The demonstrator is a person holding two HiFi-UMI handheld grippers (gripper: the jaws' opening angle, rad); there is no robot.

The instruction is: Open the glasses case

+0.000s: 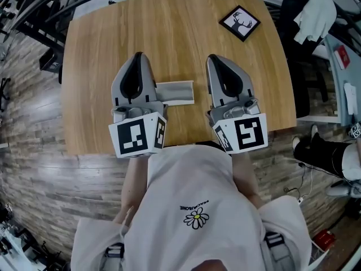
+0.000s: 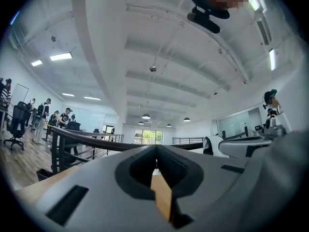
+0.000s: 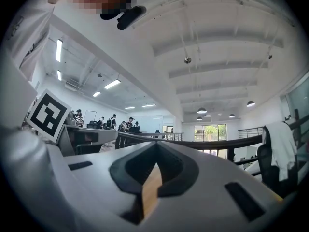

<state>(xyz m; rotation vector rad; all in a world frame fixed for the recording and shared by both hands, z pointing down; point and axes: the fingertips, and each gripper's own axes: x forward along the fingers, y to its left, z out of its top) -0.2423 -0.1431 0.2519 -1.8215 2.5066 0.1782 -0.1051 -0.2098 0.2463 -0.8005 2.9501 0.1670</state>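
The grey glasses case (image 1: 176, 92) lies flat and closed on the wooden table (image 1: 175, 33), between my two grippers, its left end hidden behind the left one. My left gripper (image 1: 139, 55) rests at the near part of the table, pointing away from me, jaws shut and empty. The right gripper (image 1: 212, 57) lies parallel to it, just right of the case, also shut with nothing held. In the left gripper view the left gripper (image 2: 156, 150) shows closed tips against the ceiling. The right gripper view shows the right gripper (image 3: 157, 148) the same way. Neither gripper view shows the case.
A black square card with a deer picture (image 1: 240, 22) sits at the table's far right. A chair draped with white cloth (image 1: 313, 11) stands beyond the right edge. A dark shoe (image 1: 317, 152) is on the wooden floor at the right.
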